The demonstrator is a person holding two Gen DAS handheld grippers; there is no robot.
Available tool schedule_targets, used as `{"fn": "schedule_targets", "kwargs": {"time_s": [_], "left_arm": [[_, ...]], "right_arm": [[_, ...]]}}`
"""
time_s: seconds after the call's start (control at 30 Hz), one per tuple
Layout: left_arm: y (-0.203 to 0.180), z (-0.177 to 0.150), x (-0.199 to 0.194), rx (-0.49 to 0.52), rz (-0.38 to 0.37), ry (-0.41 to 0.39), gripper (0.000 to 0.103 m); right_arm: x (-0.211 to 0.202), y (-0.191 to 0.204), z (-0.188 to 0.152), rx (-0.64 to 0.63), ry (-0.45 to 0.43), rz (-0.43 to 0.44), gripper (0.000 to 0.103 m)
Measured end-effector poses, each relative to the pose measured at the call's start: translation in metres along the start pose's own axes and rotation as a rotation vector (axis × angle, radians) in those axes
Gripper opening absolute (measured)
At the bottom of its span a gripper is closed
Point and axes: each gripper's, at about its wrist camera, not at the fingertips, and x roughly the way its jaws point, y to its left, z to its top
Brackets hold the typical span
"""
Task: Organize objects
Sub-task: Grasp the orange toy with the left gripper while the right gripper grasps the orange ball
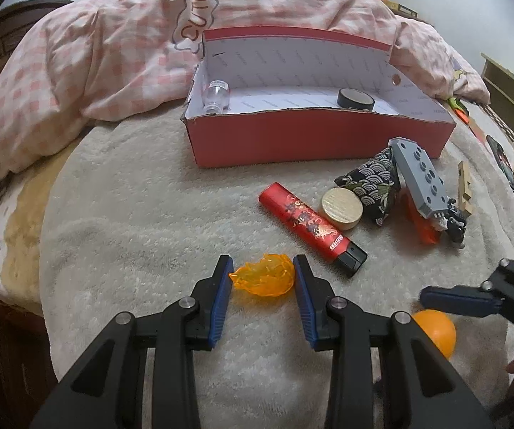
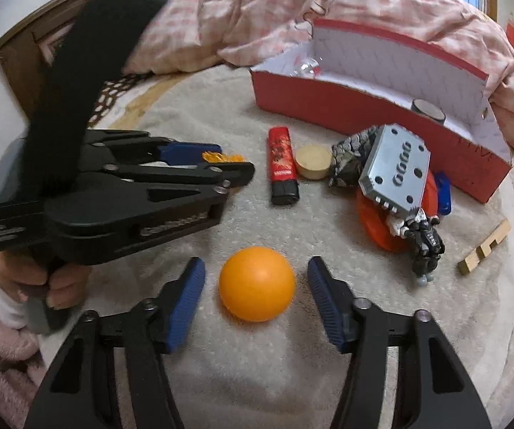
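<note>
Your left gripper (image 1: 262, 277) pinches the orange flame piece (image 1: 263, 276) on the blanket (image 1: 131, 214), while the orange ball (image 2: 257, 283) lies centred between your right gripper's (image 2: 257, 282) unclosed pads.

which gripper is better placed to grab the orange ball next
Right. The right gripper already straddles the ball, with a gap on each side. The left gripper is busy around the orange flame piece, and the ball sits off to its side.
</note>
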Motion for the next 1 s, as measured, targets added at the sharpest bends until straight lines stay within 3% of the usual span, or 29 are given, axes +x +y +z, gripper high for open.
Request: {"fn": "schedule_targets", "kwargs": {"time_s": [0.03,0.17,0.47,1.0], "left_arm": [[0.000,0.000,0.000,0.000,-0.002,0.000,0.034],[-0.004,-0.002,-0.002,0.007,-0.013,0.002,0.034],[-0.017,-0.009,-0.003,0.033,-0.052,0.025,0.034],[-0.024,-0.009,0.001,0.058,-0.006,0.008,0.034]], "right_arm": [[0.001,-0.001,-0.001,0.009,0.003,-0.002,0.040],[-0.007,-0.016,-0.004,0.071,-0.009,-0.003,0.040],[-0.017,-0.049,-0.015,0.105,0.034,-0.120,0.040],[-0.017,-0.055,-0.029,0.135,-0.103,-0.102,0.041]]}}
